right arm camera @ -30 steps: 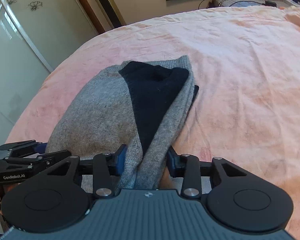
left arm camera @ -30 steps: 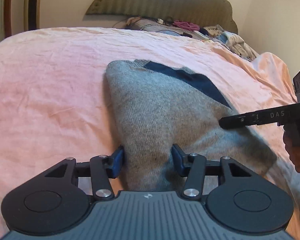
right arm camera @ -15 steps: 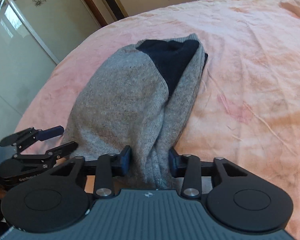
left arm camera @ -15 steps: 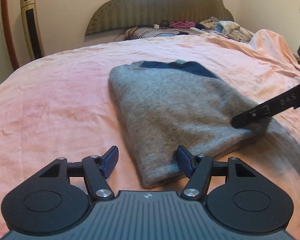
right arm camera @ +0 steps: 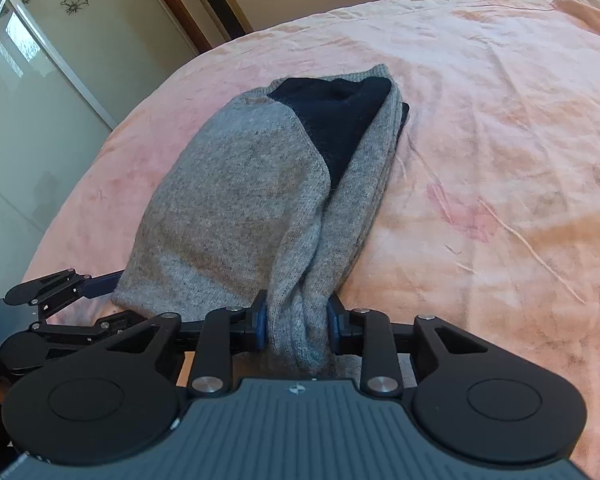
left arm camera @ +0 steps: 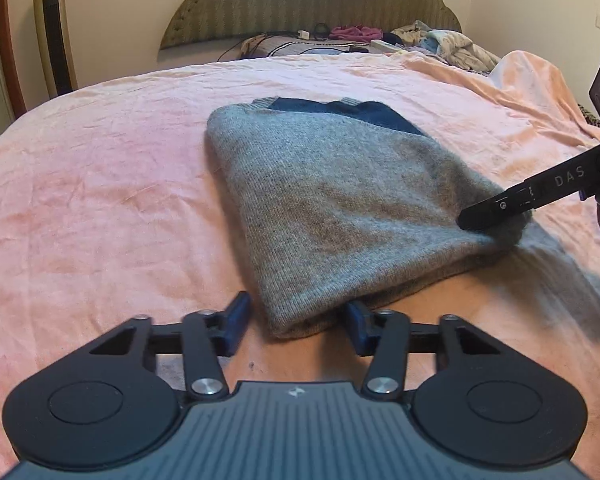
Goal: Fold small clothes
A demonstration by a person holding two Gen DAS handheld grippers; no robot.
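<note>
A grey knit garment point(left arm camera: 340, 208) with a dark navy panel point(left arm camera: 352, 114) lies folded on the pink bedspread point(left arm camera: 100, 184). My left gripper point(left arm camera: 296, 326) is open, and the garment's near corner lies between its spread blue pads without being clamped. My right gripper point(right arm camera: 296, 322) is shut on a bunched grey fold of the garment point(right arm camera: 236, 208) at its near right corner. The right gripper's finger also shows in the left wrist view point(left arm camera: 512, 200), resting on the garment's right corner. The left gripper shows in the right wrist view point(right arm camera: 100, 280) at the garment's left corner.
The headboard point(left arm camera: 308, 0) and a pile of clothes and cables point(left arm camera: 380, 38) lie at the far end of the bed. A tall gold heater point(left arm camera: 54, 28) stands at the left wall. A sliding glass wardrobe point(right arm camera: 32, 92) is left of the bed.
My left gripper has opened, let go of the garment's corner and drawn back. The garment has dropped flat onto the bed. My right gripper still holds its fold.
</note>
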